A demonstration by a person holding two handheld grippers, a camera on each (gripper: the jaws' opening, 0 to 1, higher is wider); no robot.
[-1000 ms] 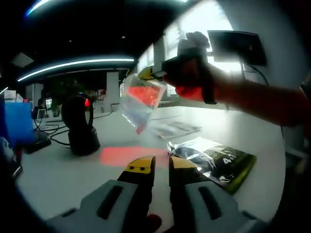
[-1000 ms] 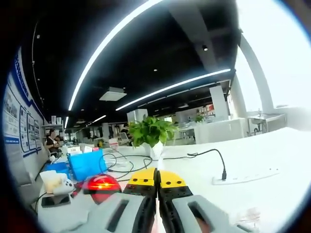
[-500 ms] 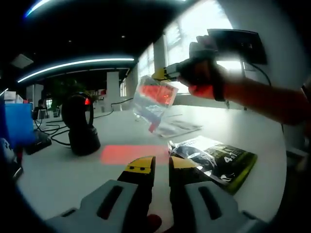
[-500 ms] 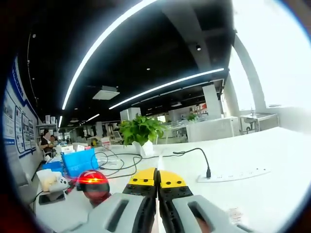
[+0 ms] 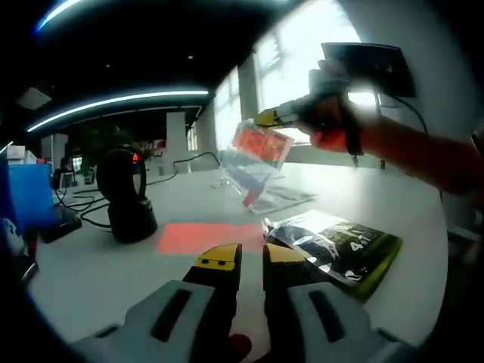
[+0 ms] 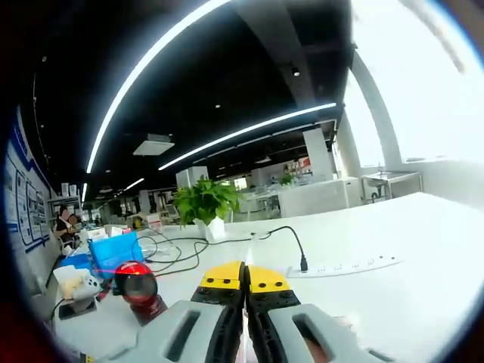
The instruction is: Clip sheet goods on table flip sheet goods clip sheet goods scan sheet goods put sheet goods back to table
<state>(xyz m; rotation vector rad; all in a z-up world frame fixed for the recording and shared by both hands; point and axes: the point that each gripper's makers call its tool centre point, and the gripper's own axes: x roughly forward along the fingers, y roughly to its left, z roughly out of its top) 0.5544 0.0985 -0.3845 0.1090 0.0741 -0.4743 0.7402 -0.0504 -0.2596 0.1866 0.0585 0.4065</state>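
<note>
right gripper (image 5: 266,117) clenched on clear pouch (image 5: 253,155), held up right of scanner (image 5: 125,195). left gripper (image 5: 242,261) clenched, empty, nr table (image 5: 98,272). best lower pouch flat w/ care, clear of dark pack (image 5: 340,246).

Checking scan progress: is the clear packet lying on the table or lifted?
Lifted: the right gripper holds the clear packet in the air above the table.

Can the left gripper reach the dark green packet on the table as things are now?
Probably yes. The dark green packet lies just ahead and to the side of the left gripper, with bare table between and nothing in the way.
</note>
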